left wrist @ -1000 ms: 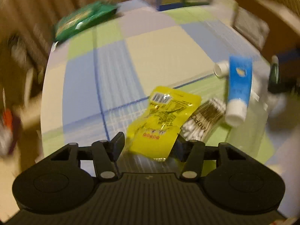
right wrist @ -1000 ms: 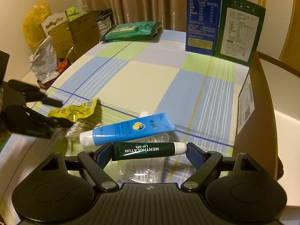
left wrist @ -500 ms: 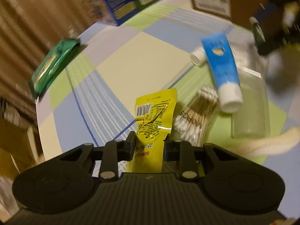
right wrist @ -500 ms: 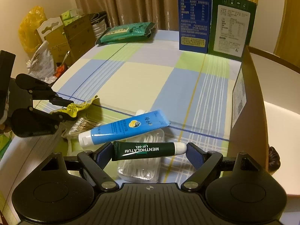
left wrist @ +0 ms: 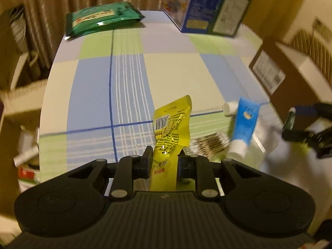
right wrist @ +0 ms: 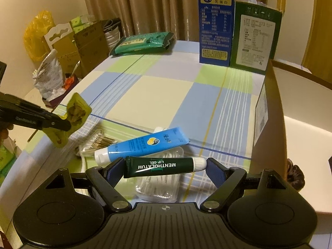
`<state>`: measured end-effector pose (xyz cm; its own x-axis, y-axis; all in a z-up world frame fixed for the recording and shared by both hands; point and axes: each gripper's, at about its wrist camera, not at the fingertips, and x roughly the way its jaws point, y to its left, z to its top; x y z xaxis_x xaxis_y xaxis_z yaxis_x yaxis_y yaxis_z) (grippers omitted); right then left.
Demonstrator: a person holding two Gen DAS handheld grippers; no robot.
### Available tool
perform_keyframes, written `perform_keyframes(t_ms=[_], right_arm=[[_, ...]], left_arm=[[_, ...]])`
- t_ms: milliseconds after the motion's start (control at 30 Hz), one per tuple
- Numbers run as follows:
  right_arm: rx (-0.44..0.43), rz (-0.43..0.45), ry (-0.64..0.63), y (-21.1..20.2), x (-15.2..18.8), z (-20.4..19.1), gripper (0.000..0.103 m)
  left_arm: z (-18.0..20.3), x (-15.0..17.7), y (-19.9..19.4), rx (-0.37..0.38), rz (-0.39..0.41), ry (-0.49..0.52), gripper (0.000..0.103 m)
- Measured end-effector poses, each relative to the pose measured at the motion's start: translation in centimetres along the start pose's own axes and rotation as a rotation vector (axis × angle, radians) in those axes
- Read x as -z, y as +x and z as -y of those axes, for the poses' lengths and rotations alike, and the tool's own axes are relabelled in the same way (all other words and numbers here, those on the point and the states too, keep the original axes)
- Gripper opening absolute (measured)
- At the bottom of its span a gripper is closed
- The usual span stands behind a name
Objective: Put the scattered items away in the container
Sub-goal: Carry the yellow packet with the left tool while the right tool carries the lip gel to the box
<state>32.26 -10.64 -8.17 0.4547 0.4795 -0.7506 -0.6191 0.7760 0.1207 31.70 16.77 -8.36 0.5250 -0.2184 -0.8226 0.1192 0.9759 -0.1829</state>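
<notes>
My left gripper (left wrist: 165, 157) has a yellow packet (left wrist: 172, 124) pinched between its pads, jaws still closing on it, and holds it above the checked tablecloth. In the right wrist view the left gripper (right wrist: 62, 124) and the yellow packet (right wrist: 77, 110) hang at the left. My right gripper (right wrist: 166, 169) is shut on a dark green lip gel tube (right wrist: 161, 167), held lengthwise. Below lie a blue tube (right wrist: 143, 143), a cotton swab pack (right wrist: 97, 143) and a clear swab box (right wrist: 159, 184). The open cardboard box (right wrist: 269, 124) stands at the right.
A green pack (right wrist: 143, 43) lies at the far left of the table. A blue carton (right wrist: 215, 20) and a green carton (right wrist: 256, 37) stand at the back. Bags and boxes (right wrist: 62, 47) crowd the floor past the table's left edge.
My left gripper closed on the yellow packet and lifted it off the cloth, rolling as it rose. The right gripper and its lip gel tube stayed put.
</notes>
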Motion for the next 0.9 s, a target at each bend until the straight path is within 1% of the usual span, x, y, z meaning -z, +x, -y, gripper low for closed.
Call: perform_keyframes(t_ms=[100,267,367,500,667,900], right_arm=[[-0.001,0.007,0.000,-0.6,0.1,-0.1,0.081],[-0.002,0.025,0.001,-1.8,0.3,-0.4,0.081],[-0.006,0.038,-0.002,-2.6,0.3,-0.5,0.081],[-0.014,0.057,-0.007,-4.1,0.6,-0.6,0.081],[-0.018,0.080,-0.016,-6.1,1.1,-0.3,0.081],[-0.007,0.114,-0.020,-9.4,2.2,1.0,0.081]], left_arm=[[-0.1,0.6,-1.3,0.022,0.017,-0.057,0.019],[0.9,1.3,-3.5,0.043,0.048,-0.101,0.019],[2.0,1.3,-4.6,0.042,0.060,-0.113,0.019],[3.9,1.0,-6.4,0.057,0.090,-0.110,0.019],[7.2,0.4,-8.3,0.115,0.136,-0.084,0.019],[12.1,0.1,-8.8,0.190,0.155,-0.052,0.019]])
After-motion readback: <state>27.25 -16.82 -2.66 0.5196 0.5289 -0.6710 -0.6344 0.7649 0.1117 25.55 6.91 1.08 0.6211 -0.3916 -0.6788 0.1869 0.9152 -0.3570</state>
